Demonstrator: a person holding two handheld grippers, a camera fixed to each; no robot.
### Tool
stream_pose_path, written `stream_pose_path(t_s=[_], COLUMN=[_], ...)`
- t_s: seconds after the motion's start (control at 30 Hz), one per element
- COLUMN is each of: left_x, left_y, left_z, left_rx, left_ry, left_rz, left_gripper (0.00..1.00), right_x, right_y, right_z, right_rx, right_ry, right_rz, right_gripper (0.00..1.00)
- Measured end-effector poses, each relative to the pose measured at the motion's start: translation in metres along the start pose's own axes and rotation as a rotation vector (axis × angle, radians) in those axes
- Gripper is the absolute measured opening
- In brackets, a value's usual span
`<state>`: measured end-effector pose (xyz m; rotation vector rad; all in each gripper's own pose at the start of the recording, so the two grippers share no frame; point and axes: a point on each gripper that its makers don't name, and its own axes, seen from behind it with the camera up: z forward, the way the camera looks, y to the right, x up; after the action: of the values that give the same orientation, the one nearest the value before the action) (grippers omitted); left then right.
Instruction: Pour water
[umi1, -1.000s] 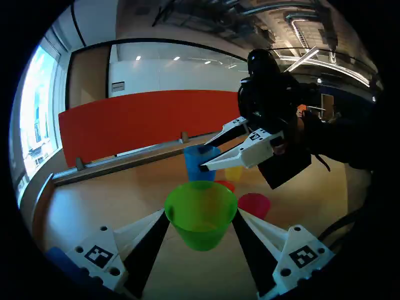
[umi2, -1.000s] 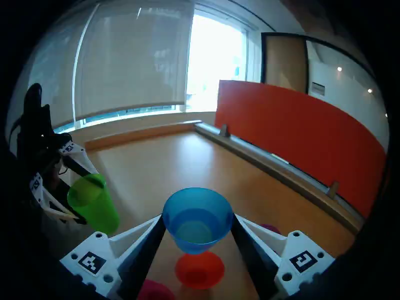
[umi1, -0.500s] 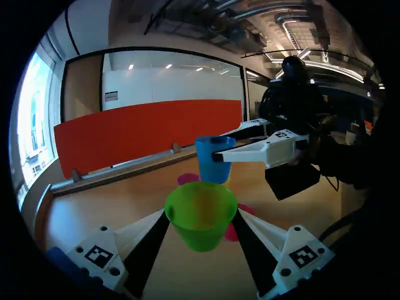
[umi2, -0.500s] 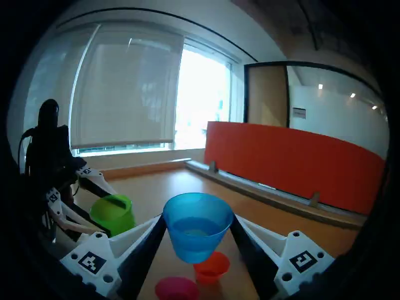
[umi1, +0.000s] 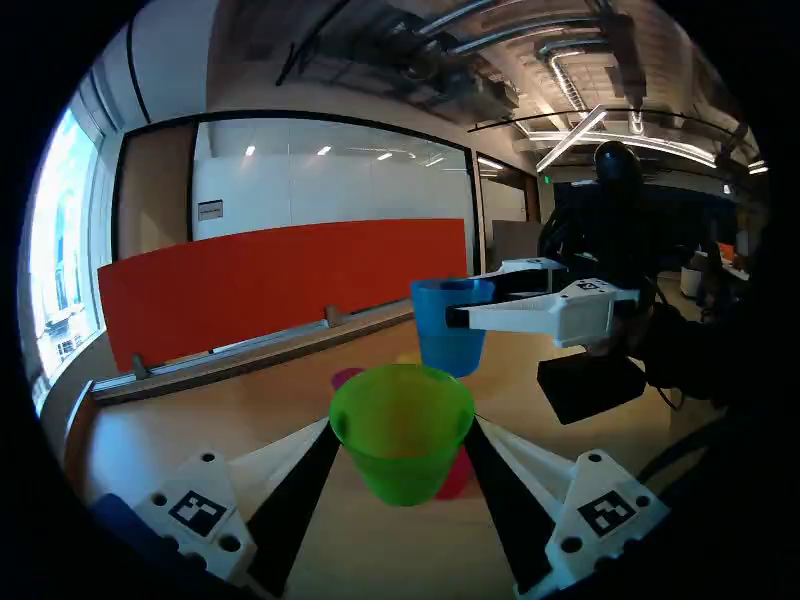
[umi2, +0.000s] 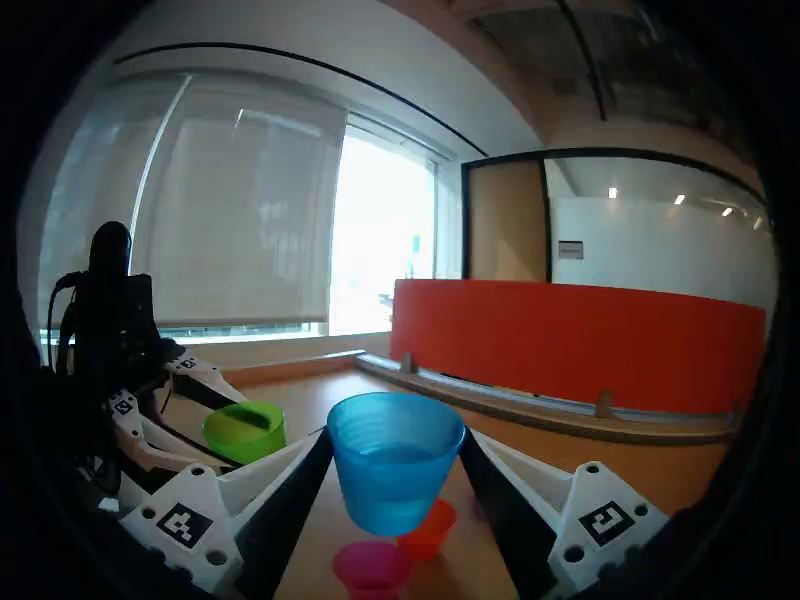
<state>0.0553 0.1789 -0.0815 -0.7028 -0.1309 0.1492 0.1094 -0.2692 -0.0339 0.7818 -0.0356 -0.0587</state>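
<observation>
Holding water whose level shows through its translucent wall, the blue cup (umi2: 393, 480) stands upright and lifted off the table (umi2: 620, 470), pinched on both sides by the fingers of the right gripper (umi2: 395, 440). In the left gripper view it hangs just beyond the green cup (umi1: 402, 440) and a little to its right, the two rims near each other but apart. The green cup is also upright and raised, with the left gripper (umi1: 401, 430) pressing on its two sides; whether it holds anything cannot be told. In the right gripper view the green cup sits off to the left. Below the blue cup, a pink cup (umi2: 372, 568) and an orange cup (umi2: 430, 525) stand close together on the wooden surface. Farther off, a red partition (umi2: 580, 340) runs along the table's far edge, and a bright window (umi2: 385, 240) with a lowered blind (umi2: 240, 220) lies to the left.
</observation>
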Motion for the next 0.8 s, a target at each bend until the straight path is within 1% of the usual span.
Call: stream_pose_path(t_s=[0.1,0.27,0.47,0.67,0.8], left_x=[0.007,0.023,0.035,0.046,0.046], left_y=[0.007,0.02,0.033,0.04,0.046], left_z=[-0.001,-0.001,0.002,0.006,0.007], left_rx=[-0.009,-0.025,-0.038,-0.039,-0.055], left_ry=[0.025,0.086,0.143,0.196,0.204], left_rz=[-0.001,-0.01,-0.031,-0.069,-0.093], left_gripper=[0.86,0.86,0.86,0.86,0.86], right_x=[-0.001,-0.004,-0.007,-0.008,-0.009], right_y=[0.001,0.002,0.005,0.007,0.006], right_z=[-0.008,-0.021,-0.037,-0.049,-0.054], right_rx=[-0.01,-0.023,-0.037,-0.053,-0.051], right_ry=[0.004,0.006,0.003,0.002,-0.004], right_rz=[0.001,0.011,0.026,0.026,0.026], right_gripper=[0.92,0.92,0.92,0.92,0.92])
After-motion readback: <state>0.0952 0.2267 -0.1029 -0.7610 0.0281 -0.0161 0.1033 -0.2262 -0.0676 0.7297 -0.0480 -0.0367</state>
